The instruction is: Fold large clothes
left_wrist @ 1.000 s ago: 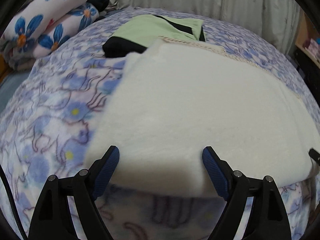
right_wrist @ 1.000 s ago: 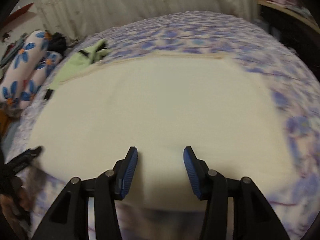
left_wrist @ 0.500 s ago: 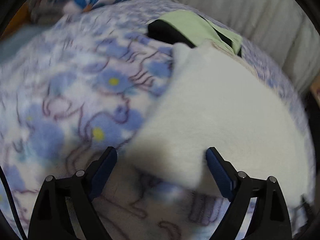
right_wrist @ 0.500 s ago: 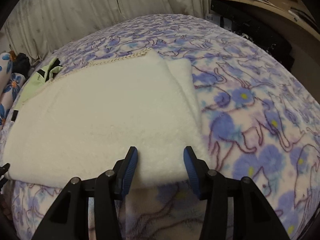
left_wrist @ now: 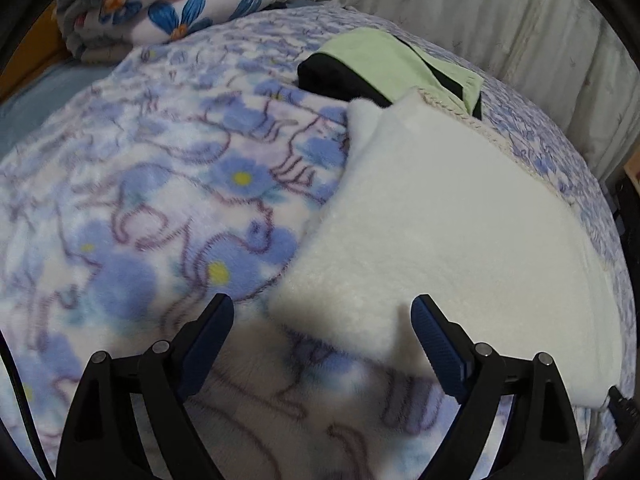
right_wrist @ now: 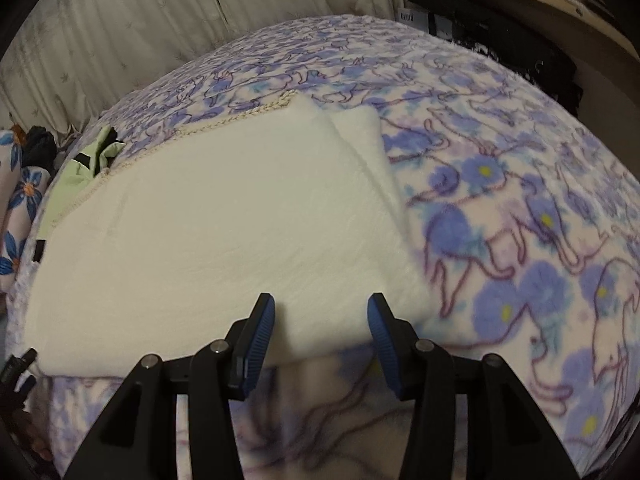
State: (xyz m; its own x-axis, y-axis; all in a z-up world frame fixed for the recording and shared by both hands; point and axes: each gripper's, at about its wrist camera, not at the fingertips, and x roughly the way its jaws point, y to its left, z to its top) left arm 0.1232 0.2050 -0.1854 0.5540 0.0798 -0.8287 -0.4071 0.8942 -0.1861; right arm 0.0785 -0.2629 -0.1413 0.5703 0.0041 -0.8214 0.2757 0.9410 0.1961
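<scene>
My left gripper [left_wrist: 322,340] hangs with its jaws spread wide, having just opened a little further, and nothing is clamped between them; the near left corner of the cream blanket [left_wrist: 452,240] lies just ahead in the gap, untouched by the pads. My right gripper [right_wrist: 321,324] is parted more narrowly, empty too, poised over the blanket's near right corner [right_wrist: 224,232], with the front edge passing between its fingers. Both grippers tilt steeply down toward the bed [left_wrist: 140,208], one at each end of that front edge. The blanket lies flat, already folded at least once, its long axis running across from one gripper to the other and its braided trim along the far edge. Each hand is nearest its own corner, so the next fold, I judge, starts from a pinch at both. Beyond the blanket's far left corner sits a green and black garment [left_wrist: 384,64], touching it; farther off lies a blue-flowered bundle [left_wrist: 168,4], and curtains [right_wrist: 120,36] hang behind the bed.
</scene>
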